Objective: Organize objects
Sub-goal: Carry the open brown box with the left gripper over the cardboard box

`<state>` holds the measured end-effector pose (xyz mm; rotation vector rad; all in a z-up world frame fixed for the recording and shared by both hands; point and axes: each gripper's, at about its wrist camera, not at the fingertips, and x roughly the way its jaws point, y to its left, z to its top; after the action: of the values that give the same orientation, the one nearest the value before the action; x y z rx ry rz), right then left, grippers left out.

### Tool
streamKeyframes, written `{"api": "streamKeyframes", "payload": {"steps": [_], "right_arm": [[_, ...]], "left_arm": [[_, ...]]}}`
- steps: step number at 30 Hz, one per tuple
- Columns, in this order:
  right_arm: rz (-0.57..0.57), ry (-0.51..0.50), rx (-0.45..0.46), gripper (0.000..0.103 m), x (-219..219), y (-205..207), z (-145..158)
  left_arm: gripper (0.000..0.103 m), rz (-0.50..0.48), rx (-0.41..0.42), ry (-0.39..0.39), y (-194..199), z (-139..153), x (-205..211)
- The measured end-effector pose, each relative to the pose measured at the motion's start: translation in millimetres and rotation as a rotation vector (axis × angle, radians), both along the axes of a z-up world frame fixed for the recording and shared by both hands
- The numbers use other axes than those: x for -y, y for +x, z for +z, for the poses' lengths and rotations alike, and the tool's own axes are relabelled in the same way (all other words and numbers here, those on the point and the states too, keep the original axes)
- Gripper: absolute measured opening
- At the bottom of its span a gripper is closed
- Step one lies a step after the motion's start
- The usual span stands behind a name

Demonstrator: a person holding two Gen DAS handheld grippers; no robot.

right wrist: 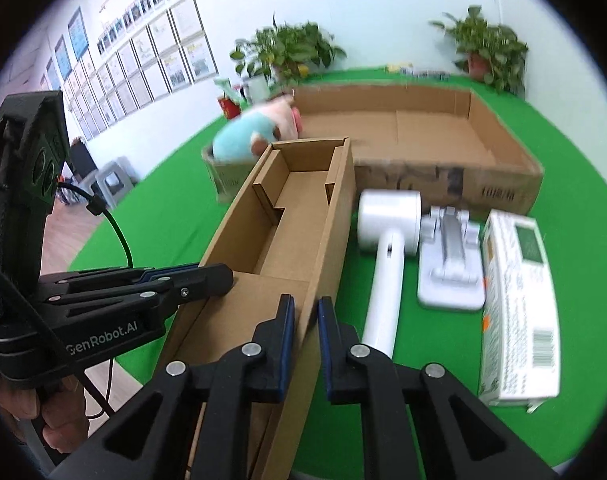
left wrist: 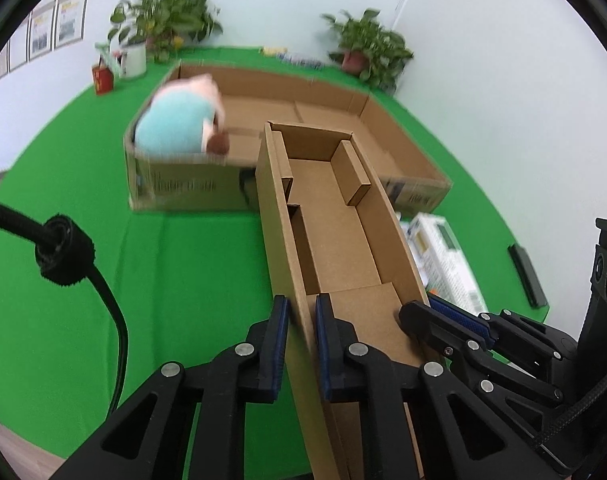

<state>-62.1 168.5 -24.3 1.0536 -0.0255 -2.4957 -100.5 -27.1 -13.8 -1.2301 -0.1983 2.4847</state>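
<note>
A long narrow cardboard box (left wrist: 335,232) with folded inner dividers hangs tilted above the green cloth, its far end near a large shallow cardboard box (left wrist: 383,140). My left gripper (left wrist: 302,312) is shut on the narrow box's left wall. At the near right corner in that view, the right gripper (left wrist: 419,308) grips the opposite wall. In the right wrist view my right gripper (right wrist: 305,312) is shut on the narrow box's (right wrist: 295,220) right wall, and the left gripper (right wrist: 223,276) clamps its left wall. A turquoise and pink plush toy (left wrist: 175,124) lies in the large box's left end.
Right of the narrow box on the cloth lie a white handheld appliance (right wrist: 387,232), a white and grey base piece (right wrist: 449,256) and a printed white carton (right wrist: 519,300). A black bar (left wrist: 527,276) lies near the table's right edge. Potted plants (left wrist: 367,48) line the back.
</note>
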Motion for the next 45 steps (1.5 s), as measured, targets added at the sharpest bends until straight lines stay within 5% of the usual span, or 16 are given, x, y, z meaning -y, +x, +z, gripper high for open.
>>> {"api": "streamKeyframes", "payload": {"steps": [10, 23, 34, 45], "right_arm": [[-0.027, -0.004, -0.158, 0.011, -0.4, -23.4, 52.8], [-0.061, -0.01, -0.219, 0.011, -2.2, -78.3, 91.4], [-0.033, -0.024, -0.215, 0.011, 15.6, -121.7, 98.7], [-0.015, -0.041, -0.165, 0.011, 24.9, -169.6, 87.2]], "left_arm": [[0.009, -0.005, -0.159, -0.017, -30.9, 71.6, -8.5], [0.009, -0.015, -0.221, -0.021, -104.3, 134.9, -27.6], [0.009, 0.013, -0.222, -0.047, -170.0, 152.6, -15.1], [0.009, 0.038, -0.195, -0.095, -241.0, 129.1, -9.4]]}}
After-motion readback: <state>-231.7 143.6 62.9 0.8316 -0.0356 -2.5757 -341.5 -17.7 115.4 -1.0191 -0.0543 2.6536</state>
